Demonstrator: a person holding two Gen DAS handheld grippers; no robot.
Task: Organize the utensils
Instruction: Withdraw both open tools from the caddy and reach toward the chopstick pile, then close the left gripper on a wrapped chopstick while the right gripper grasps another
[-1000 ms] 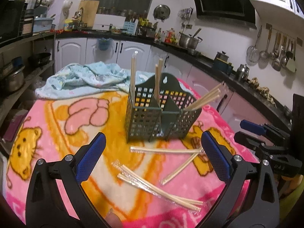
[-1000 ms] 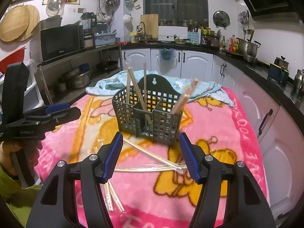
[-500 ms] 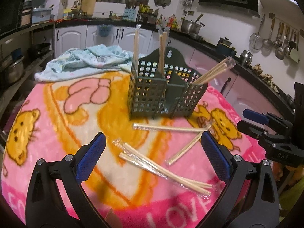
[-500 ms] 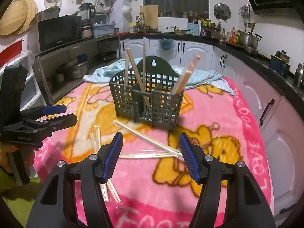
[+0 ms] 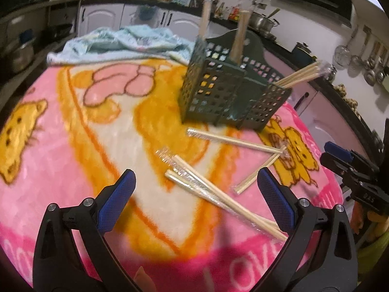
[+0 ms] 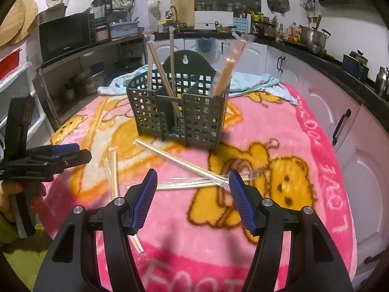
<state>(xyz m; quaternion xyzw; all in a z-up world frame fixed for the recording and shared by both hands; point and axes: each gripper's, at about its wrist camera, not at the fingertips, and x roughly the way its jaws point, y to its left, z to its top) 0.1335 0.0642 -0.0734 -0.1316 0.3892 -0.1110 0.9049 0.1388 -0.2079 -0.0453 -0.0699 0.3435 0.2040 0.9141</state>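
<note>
Table point(image 6: 316, 231), covered by pink cartoon blanket point(image 6: 279, 126). On it: dark slotted caddy point(image 6: 180, 112), upright; wrapped chopstick pairs point(image 6: 184, 163) lying loose, some crossing, before the caddy; crumpled pale-blue cloth point(image 5: 126, 41) behind.

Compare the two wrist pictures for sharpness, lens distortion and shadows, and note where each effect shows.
Left wrist view: motion-blurred, the green basket and blanket pattern smeared; dark shadow under the open left gripper.
Right wrist view: sharper, the basket grid and wrapped chopsticks crisp; the open right gripper casts shadow on the blanket.
Both: fisheye bends counters, dark vignette at corners.
</note>
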